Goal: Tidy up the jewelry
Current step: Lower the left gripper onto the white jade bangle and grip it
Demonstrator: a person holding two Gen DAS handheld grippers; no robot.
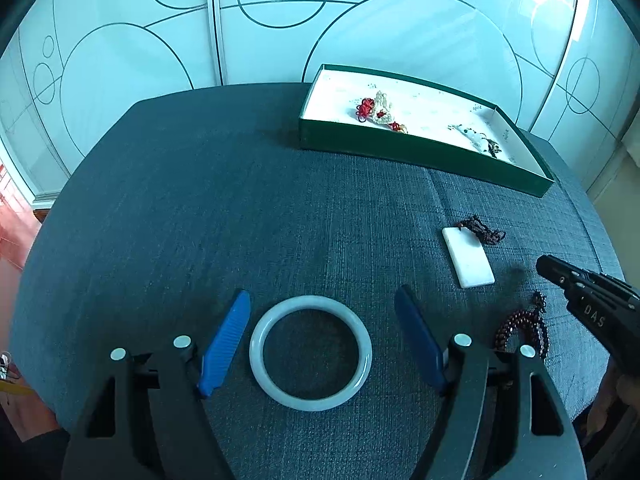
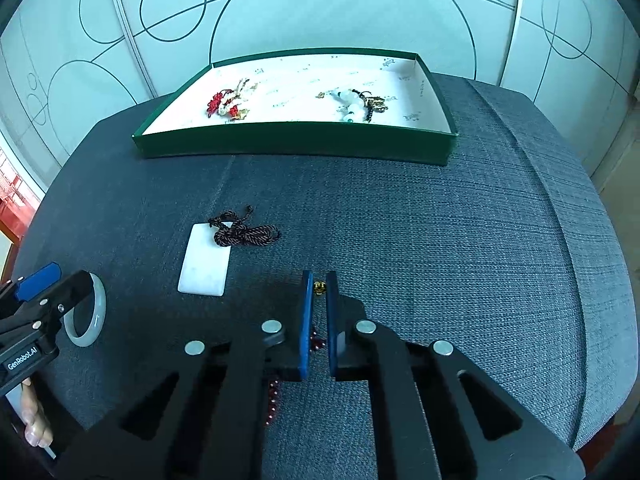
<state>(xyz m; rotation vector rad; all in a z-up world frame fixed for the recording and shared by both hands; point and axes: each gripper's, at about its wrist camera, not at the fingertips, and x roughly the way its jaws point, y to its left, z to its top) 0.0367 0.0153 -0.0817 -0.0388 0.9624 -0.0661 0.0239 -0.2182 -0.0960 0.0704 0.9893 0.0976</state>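
Note:
A pale jade bangle (image 1: 311, 353) lies flat on the grey-blue fabric surface between the open fingers of my left gripper (image 1: 322, 300); it also shows in the right wrist view (image 2: 89, 312). My right gripper (image 2: 319, 280) is nearly shut around a dark red bead bracelet (image 2: 316, 340), which shows in the left wrist view (image 1: 524, 326) on the surface. A white rectangular pendant (image 2: 205, 262) with a dark braided cord (image 2: 244, 232) lies between the grippers. A green tray (image 2: 296, 142) at the back holds a red-and-cream piece (image 2: 226, 104) and a white bead piece (image 2: 354, 104).
The fabric surface (image 2: 440, 220) drops off at its right edge and front. Frosted glass panels (image 2: 320, 8) with circle lines stand behind the tray.

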